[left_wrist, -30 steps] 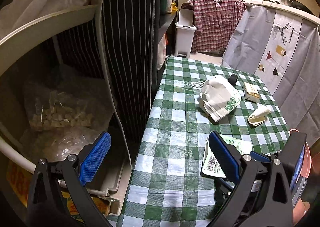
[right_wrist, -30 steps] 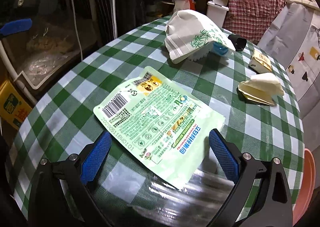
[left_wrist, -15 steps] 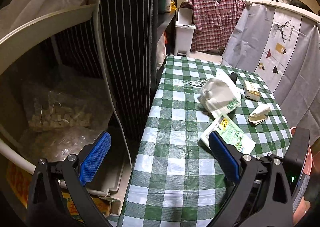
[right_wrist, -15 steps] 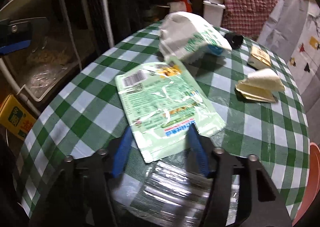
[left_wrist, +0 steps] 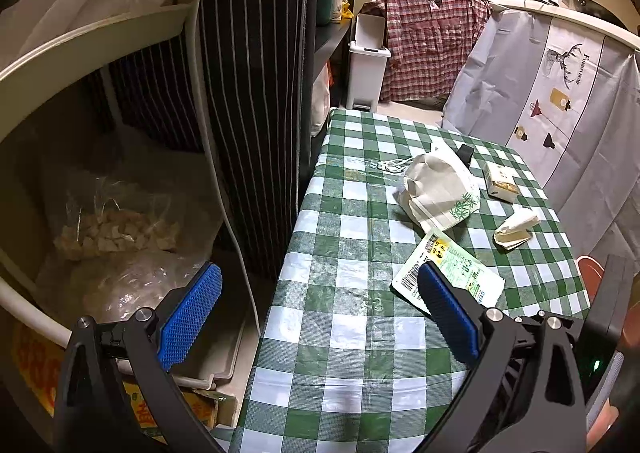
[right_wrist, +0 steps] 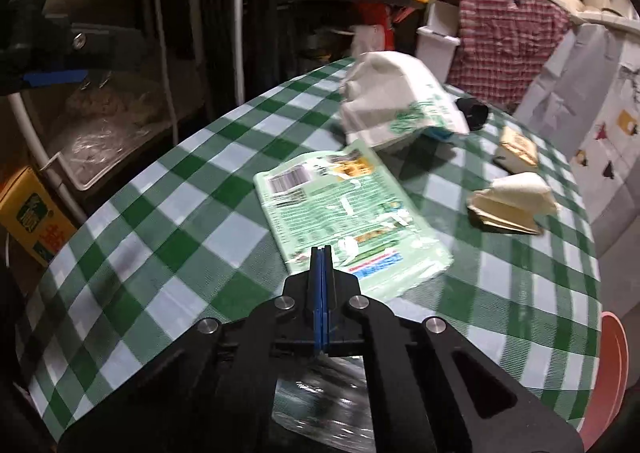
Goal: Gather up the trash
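Note:
A light green snack packet (right_wrist: 340, 205) lies flat on the green checked table (right_wrist: 160, 221); it also shows in the left wrist view (left_wrist: 460, 273). My right gripper (right_wrist: 321, 253) is shut, its blue pads pressed together at the packet's near edge; whether they pinch the packet I cannot tell. My left gripper (left_wrist: 320, 305) is open and empty, held off the table's left edge. A white paper bag (left_wrist: 440, 189), a folded cream wrapper (left_wrist: 516, 227) and a small yellow packet (left_wrist: 500, 181) lie farther back.
A round white shelf rack (left_wrist: 80, 45) with plastic bags stands left of the table. A striped dark curtain (left_wrist: 248, 53) hangs behind it. A white pedal bin (left_wrist: 366, 61) stands beyond the table. A pink basin (right_wrist: 608, 369) sits at the table's right edge.
My right gripper's jaws have closed fully from wide open, at the green packet's near edge. The packet has swung round and shifted farther back. The left gripper has barely moved.

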Available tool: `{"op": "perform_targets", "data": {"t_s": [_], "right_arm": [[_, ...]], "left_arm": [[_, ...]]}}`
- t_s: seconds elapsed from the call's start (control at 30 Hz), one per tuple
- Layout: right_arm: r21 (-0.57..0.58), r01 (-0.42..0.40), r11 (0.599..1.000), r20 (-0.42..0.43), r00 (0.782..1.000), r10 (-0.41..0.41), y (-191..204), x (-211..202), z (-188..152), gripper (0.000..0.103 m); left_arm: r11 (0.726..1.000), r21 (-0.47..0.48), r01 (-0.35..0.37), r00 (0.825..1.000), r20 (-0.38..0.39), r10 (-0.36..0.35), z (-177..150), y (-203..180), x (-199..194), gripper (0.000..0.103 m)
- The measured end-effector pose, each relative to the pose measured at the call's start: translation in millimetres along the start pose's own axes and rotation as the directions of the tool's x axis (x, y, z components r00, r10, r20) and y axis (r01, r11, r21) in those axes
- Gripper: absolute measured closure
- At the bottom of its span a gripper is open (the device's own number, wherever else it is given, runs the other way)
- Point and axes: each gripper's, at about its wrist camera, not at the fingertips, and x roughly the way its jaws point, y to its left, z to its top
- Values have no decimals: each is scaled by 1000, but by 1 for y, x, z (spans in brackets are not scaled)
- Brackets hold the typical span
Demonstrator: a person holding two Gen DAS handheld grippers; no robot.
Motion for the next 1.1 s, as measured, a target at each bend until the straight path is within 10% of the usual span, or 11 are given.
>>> {"op": "perform_targets", "data": {"t_s": [0.1,0.2,1.1], "right_arm": [[52,-17,999,-26,1000,18,-10,4,2,94],[97,-32,995,-33,999,35,-17,6,3,27],[70,-49,996,-117,991,57,-16,49,23,9]], "left_arm": [[1000,2,-3,1000,-1,3,0,-1,0,8],[1000,-4,-4,1000,-8,4,0,0,0,8],[999,-35,33,999,-42,-34,0,6,9,8]]}}
